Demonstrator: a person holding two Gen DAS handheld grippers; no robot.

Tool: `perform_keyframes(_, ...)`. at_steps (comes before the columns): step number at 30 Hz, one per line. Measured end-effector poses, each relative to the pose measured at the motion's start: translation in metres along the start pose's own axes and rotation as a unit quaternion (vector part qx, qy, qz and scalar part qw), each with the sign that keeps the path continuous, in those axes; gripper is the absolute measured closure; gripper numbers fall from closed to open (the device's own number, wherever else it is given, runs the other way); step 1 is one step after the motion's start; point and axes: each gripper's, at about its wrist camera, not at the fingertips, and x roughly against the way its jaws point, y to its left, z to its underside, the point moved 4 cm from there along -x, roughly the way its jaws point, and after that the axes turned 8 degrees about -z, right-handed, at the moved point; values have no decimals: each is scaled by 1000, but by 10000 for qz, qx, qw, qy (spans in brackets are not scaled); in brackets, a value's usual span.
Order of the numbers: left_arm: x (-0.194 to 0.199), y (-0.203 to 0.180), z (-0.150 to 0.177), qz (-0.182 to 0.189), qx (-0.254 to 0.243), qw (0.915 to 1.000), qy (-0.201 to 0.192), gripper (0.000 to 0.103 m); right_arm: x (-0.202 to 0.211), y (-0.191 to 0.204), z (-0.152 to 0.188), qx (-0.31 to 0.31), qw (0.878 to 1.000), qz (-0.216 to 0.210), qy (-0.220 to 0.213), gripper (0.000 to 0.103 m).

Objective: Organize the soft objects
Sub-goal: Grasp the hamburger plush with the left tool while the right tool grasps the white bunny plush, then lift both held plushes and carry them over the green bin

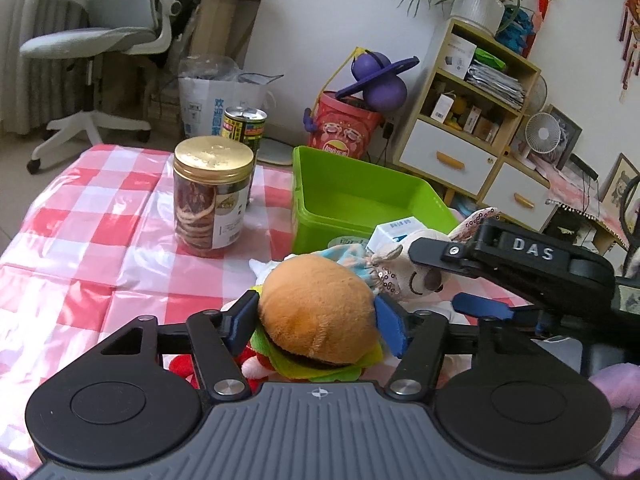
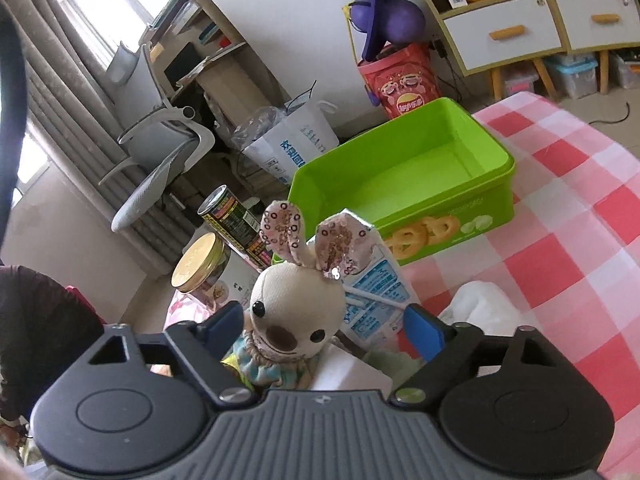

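My left gripper (image 1: 316,322) has its blue pads pressed on the plush burger (image 1: 318,316). My right gripper (image 2: 324,328) stands partly open around the bunny (image 2: 296,312), gap on the far side; green bin (image 2: 496,184) beyond. Risk: right jaws catch the milk carton (image 2: 376,284) beside the bunny, or the burger's soft bun slips out.

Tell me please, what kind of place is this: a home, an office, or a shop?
Most likely a lived-in room at home. A table with a red checked cloth stands near an office chair, and a wooden shelf unit with a potted plant on top holds household clutter.
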Motion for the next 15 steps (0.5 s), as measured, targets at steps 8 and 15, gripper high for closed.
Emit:
perform_keyframes(8,3,2,-2,-27,84,10000,-32,50,-6,-3,0,-244,9994,-242,-8,58)
perform_keyframes(15,7,3,-4,-56,195,9998,-69,52,-5,4,0,-163,9988,-467,-55,82)
